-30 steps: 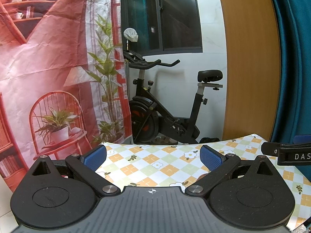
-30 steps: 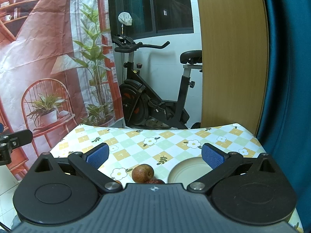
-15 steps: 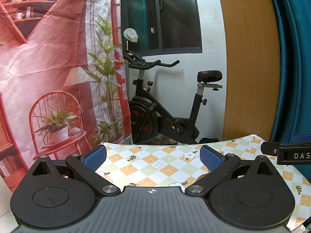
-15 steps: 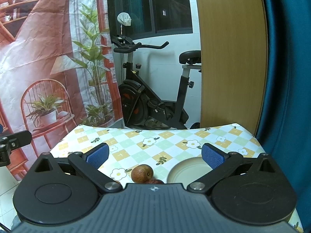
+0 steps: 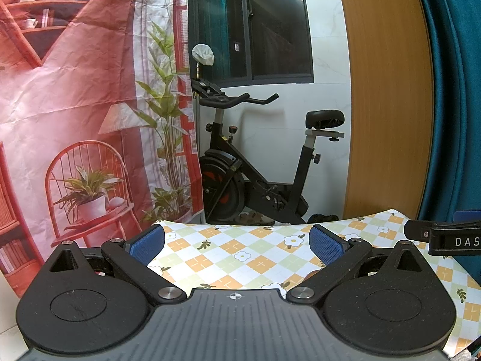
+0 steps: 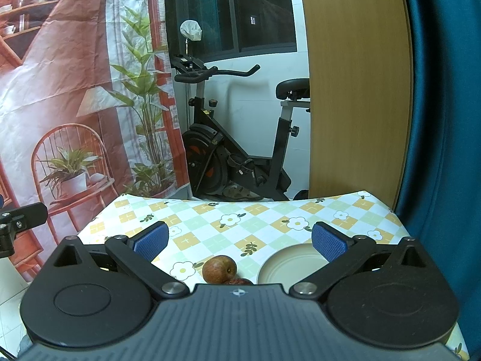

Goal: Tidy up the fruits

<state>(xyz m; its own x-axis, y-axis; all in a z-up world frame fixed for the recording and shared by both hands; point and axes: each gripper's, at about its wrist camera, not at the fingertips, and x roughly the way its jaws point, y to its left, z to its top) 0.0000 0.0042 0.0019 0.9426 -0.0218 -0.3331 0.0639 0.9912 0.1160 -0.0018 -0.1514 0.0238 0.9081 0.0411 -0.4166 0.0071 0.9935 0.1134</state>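
Only the right wrist view shows a fruit (image 6: 219, 269) beside the plate (image 6: 288, 267); both grippers (image 5: 237, 242) (image 6: 240, 240) gape apart.

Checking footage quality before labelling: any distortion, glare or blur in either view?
Left wrist view: fisheye bows the wooden panel and tablecloth edge; sharp, ceiling-light reflection in the window. Right wrist view: same bowing, fruit sharp, no glare on the plate.

1. A second reddish fruit (image 6: 239, 281) mostly hidden behind the right gripper's body
2. The cream plate (image 6: 288, 266), partly covered by a gripper finger
3. In the left wrist view, a brownish object (image 5: 311, 273) too hidden to identify
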